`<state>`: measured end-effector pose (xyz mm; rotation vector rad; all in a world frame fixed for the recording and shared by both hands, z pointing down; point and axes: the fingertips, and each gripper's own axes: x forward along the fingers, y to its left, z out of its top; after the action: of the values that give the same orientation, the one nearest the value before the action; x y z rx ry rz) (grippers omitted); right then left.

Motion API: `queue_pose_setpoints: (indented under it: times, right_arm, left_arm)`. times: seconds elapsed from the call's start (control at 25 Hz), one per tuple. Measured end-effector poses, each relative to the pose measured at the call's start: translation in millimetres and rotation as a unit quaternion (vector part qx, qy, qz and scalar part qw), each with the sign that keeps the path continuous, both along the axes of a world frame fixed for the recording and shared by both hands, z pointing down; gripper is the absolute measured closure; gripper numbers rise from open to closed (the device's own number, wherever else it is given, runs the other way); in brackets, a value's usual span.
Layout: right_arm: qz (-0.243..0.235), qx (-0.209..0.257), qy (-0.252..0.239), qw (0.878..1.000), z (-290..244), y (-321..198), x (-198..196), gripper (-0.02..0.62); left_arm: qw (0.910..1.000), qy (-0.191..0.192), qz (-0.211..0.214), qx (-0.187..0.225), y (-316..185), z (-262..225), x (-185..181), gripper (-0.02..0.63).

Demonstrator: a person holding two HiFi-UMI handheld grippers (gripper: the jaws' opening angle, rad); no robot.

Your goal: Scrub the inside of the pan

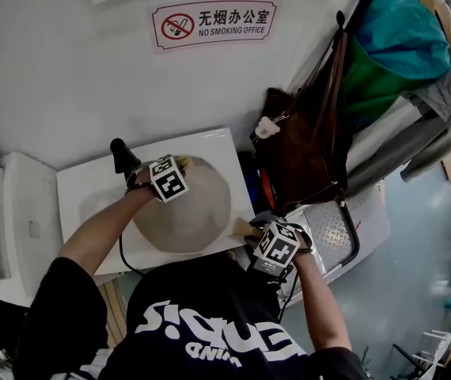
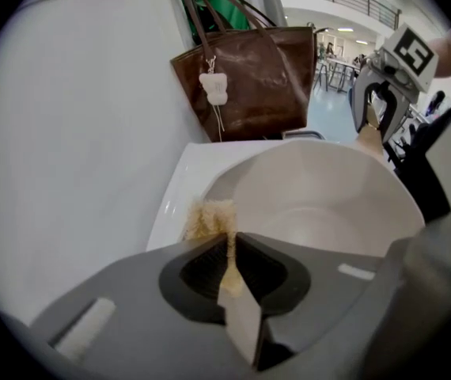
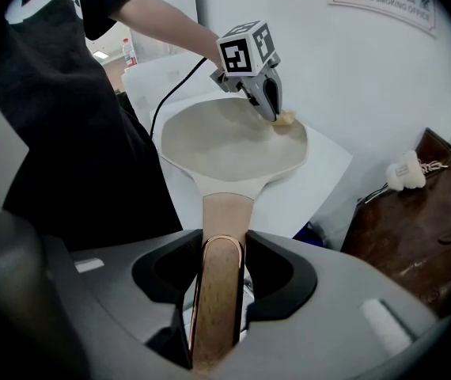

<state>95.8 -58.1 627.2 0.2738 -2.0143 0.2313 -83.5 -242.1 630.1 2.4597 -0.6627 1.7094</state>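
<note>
Pan [image 1: 186, 208]: cream-lined, on the white table [image 1: 83, 188], its wooden handle [image 3: 224, 212] pointing toward the person.
Right gripper [image 3: 221, 252]: clamped on the handle, jaws pressed to both its sides.
Left gripper [image 2: 229, 248]: clenched on a tan fibrous scrubber [image 2: 210, 218], held at the pan's far rim, on the wall side; contact with the lining cannot be confirmed.
Wall [image 1: 67, 70]: white, directly behind the table, carrying a no-smoking sign [image 1: 214, 24].
Brown bag [image 1: 305, 149]: hangs just beside the table's right edge, with a white plush charm [image 1: 267, 127] on its strap.
Clothes [image 1: 399, 46]: teal and green, hung above the bag.
Metal tread plate [image 1: 332, 236]: below the bag, beside the right gripper.
Cable [image 1: 123, 256]: black, trailing from the left gripper across the table's near edge.
Obstructions: the person's black shirt [image 1: 210, 323] covers the table's near edge in the head view; the left gripper's marker cube [image 1: 168, 177] covers part of the rim.
Hidden: most of the scrubber sits inside the jaws (only a tuft shows); the handle's end vanishes under the right gripper.
Unclear: a black object [image 1: 123, 155] behind the left gripper, not identifiable.
</note>
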Motion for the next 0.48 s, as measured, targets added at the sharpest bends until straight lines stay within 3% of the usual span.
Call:
queue_pose_setpoints:
  times: [0.24,0.48]
  right_arm:
    - [-0.003,0.0,-0.003,1.0,-2.6,-1.2,-0.4,0.42]
    - [-0.003,0.001,-0.003,1.0,-3.9,-2.1,0.2,0.422]
  left_arm:
    - [0.9975,-0.059,-0.003,-0.038,9.8,7.6,-29.3,0.577]
    - [0.987,-0.128,0.023,-0.095,32.8,23.6,-46.9,0.577]
